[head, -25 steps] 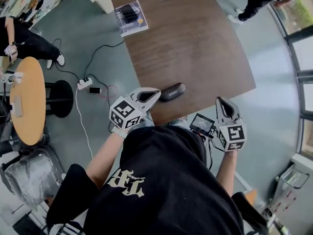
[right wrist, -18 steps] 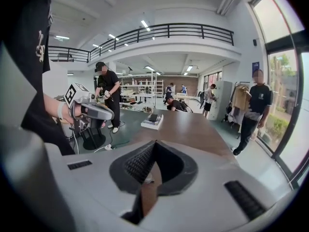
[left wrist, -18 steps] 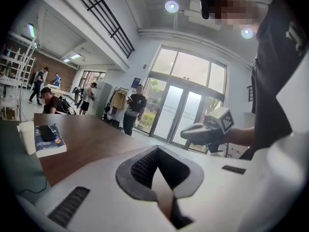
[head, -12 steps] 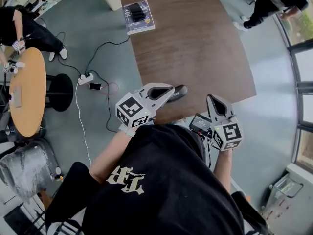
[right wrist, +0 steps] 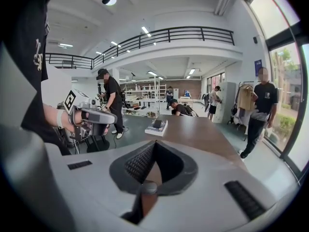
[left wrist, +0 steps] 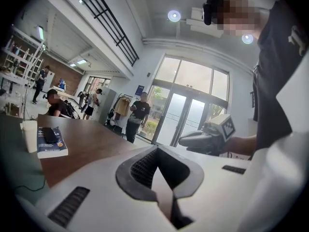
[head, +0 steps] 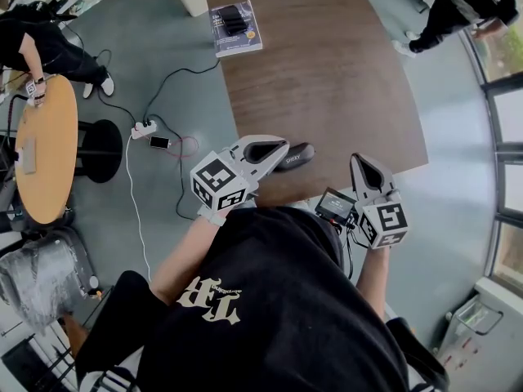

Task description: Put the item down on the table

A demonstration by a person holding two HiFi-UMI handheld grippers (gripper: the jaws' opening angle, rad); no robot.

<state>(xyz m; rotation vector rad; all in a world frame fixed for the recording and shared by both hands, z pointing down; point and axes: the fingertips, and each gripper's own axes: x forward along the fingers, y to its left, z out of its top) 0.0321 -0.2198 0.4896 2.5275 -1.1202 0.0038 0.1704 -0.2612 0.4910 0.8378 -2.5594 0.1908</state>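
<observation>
Left hand-held gripper (head: 282, 149) has come up and in since a second ago. In the head view its tip now overlaps the near-left end of the case, where before it sat just beside it. Right hand-held gripper (head: 359, 163) has drifted a little sideways, and the case itself hasn't shifted on the wood.

- Item: glossy black oblong hard case (head: 299, 155), lying flat on the dark brown wood-grain worktop (head: 327, 72), close to the near edge in front of the person.
- Left hand-held gripper: jaws fully together, nothing between them. Its own view shows only worktop through the pad opening. Can't tell from above whether the tip touches the case or is just over it.
- Right hand-held gripper: jaws also together and empty, held off the near edge, well apart from the case.
- Also on the worktop: white-edged paperback book (head: 239, 29) at the far left corner with a black object lying on its cover.
- Small black screen unit (head: 336, 206) sits at the person's waist, between the two grippers.

Step read: placement looks done, and what's left is the pull-back.

- Take the left gripper up and back without sweeping sideways. The case is near the edge and looks smooth, so I'd expect a clip from the shut jaws to slide or spin it off.
- If it needs tidying, nudge it inward, away from the edge.
- Right gripper has no job here, so keep it clear.

Writing: the case has a short white word on its side, possibly "SHERY", too small to be sure. The book cover print is unreadable. The black T-shirt has large white letters, upside down from this view, not legible.
</observation>
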